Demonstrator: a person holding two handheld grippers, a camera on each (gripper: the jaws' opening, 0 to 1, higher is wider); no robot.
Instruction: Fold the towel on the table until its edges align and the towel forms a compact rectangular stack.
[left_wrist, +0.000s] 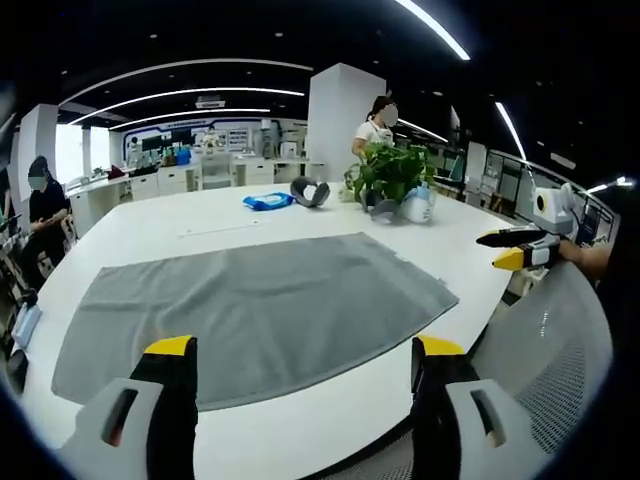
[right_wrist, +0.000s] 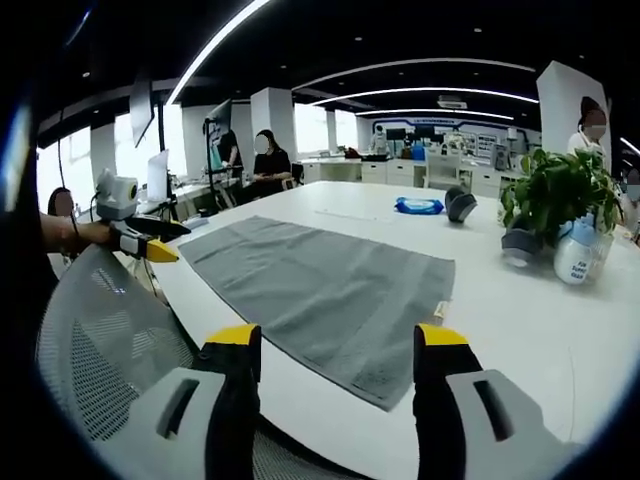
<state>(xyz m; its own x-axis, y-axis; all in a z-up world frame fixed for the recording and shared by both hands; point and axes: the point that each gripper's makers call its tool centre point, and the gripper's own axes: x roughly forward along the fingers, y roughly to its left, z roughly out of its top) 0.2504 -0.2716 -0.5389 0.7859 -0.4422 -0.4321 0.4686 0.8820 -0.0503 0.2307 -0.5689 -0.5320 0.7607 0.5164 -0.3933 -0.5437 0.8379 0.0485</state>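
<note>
A grey towel (left_wrist: 260, 305) lies spread flat in one layer on the white table (left_wrist: 150, 225); in the right gripper view the same towel (right_wrist: 320, 285) runs away from me toward the far left. My left gripper (left_wrist: 304, 350) is open, its yellow-tipped jaws wide apart above the towel's near edge, holding nothing. My right gripper (right_wrist: 338, 340) is open too, hanging over the towel's near corner and the table edge. Each gripper appears in the other's view, held off the table beside a short end of the towel: the right gripper (left_wrist: 515, 250) and the left gripper (right_wrist: 150, 245).
A potted plant (left_wrist: 390, 170) (right_wrist: 560, 190), a white bottle (left_wrist: 418, 205) (right_wrist: 575, 255), a blue packet (left_wrist: 268, 201) (right_wrist: 417, 206) and a dark curved object (left_wrist: 310, 190) (right_wrist: 460, 203) sit beyond the towel. A mesh chair back (left_wrist: 560, 350) (right_wrist: 100, 340) stands at the near table edge. People stand and sit farther off.
</note>
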